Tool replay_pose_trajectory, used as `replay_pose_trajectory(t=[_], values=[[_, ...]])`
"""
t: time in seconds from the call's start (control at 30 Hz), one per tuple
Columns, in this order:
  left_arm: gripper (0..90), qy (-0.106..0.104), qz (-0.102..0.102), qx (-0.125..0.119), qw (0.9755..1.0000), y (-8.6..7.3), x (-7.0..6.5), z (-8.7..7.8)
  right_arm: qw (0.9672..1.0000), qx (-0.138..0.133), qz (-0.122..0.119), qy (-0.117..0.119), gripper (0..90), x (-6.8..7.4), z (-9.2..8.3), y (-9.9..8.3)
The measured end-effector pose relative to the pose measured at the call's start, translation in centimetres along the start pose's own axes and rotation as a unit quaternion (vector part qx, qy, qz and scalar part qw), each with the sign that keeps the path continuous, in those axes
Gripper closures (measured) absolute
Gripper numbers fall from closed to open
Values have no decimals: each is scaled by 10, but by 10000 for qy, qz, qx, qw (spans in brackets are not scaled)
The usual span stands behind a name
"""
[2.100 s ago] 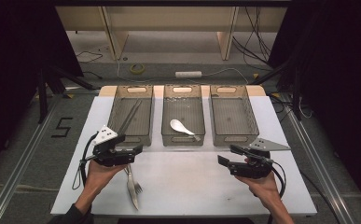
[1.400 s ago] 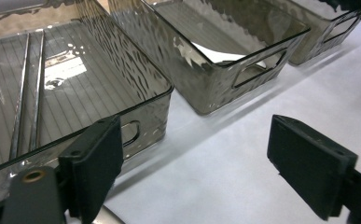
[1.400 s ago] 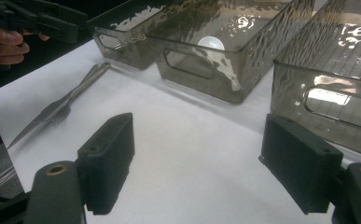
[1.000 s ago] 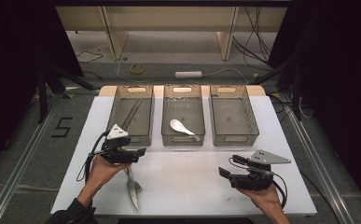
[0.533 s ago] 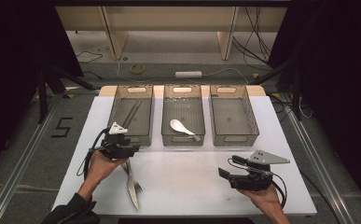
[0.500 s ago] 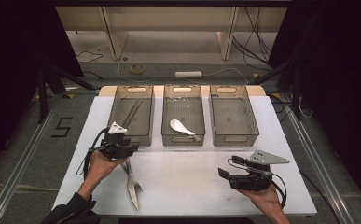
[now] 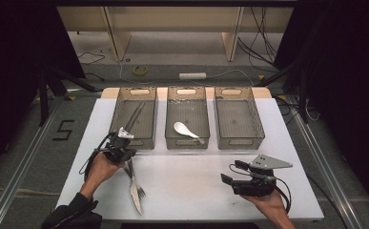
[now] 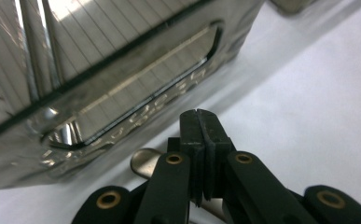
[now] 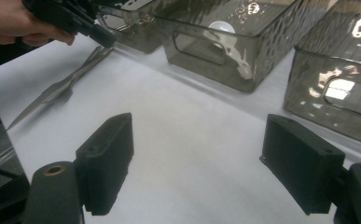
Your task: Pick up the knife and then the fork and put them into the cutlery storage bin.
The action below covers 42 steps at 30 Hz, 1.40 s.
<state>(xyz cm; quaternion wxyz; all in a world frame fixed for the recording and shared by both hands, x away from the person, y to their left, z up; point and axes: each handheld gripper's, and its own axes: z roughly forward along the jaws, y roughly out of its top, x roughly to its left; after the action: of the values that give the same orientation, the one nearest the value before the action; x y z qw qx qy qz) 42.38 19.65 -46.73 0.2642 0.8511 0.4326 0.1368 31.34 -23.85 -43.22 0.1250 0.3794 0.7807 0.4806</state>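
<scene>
While the right hand-held gripper (image 9: 194,168) gapes empty, the left hand-held gripper (image 8: 200,140) has just clamped cutlery handles (image 7: 128,168).

Bright, even light pours down on the white counter (image 7: 196,191) in the high view, and the surroundings on both sides drop away into near black. The shadows there are soft and short under the hands and the three bins (image 7: 187,119). The picture is a touch soft and grainy, with fine detail smeared. In the left gripper view, the bin wall (image 8: 99,79) sits so close that it is blurred, with hot white glare streaking its ribs. The black tool (image 8: 201,135) is sharper. In the right gripper view, sparkling reflections break up on the clear bins (image 9: 243,42). The near tool (image 9: 206,163) is dark and soft-edged, and a gentle shadow pools on the counter between its parts.
</scene>
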Motion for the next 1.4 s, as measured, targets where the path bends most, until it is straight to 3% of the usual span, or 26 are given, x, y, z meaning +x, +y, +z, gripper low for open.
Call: replay_pose_trajectory(t=[0.13, 0.5, 0.7, 1.07, 1.4], values=[[889, 23, 79, 162, 9998, -1, -1, 2, 10000, 28, -36, 10, 257, 1, 0, 0], [890, -49, -13, 351, 9994, -3, 1, 3, 10000, 45, -58, 54, 258, 2, 1, 0], [891, -60, -20, 575, 9983, -5, 3, 3, 10000, 58, -56, 50, 260, 2, 0, 0], [891, -220, -331, 787, 9961, -16, 14, -7, 9999, 68, -78, 34, 260, 2, -1, 0], [891, -31, -426, 1086, 9932, -32, 11, -22, 9999, 106, -117, 24, 260, 3, -1, 0]])
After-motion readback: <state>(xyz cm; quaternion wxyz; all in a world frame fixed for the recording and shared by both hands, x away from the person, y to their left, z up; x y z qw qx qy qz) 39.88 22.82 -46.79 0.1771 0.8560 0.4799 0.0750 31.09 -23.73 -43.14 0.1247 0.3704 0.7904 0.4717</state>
